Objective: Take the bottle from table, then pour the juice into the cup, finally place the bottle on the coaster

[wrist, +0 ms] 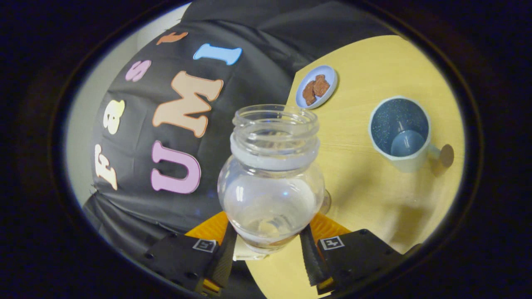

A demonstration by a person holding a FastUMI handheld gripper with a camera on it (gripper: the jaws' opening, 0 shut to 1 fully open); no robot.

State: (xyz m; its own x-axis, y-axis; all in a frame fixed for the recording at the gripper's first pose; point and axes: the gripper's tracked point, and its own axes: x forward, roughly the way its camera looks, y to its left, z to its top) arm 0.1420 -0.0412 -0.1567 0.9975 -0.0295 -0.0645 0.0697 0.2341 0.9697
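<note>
Tabletop (374, 199): cup (400, 132), saucer (316, 86) beyond bottle (272, 178).

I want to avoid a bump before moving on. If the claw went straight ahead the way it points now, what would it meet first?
The claw is shut on the open glass bottle, so the bottle leads. Straight beyond it hangs the black cloth wall, with the small plate near that line. The distance is unclear. The cup sits off to the side.
</note>
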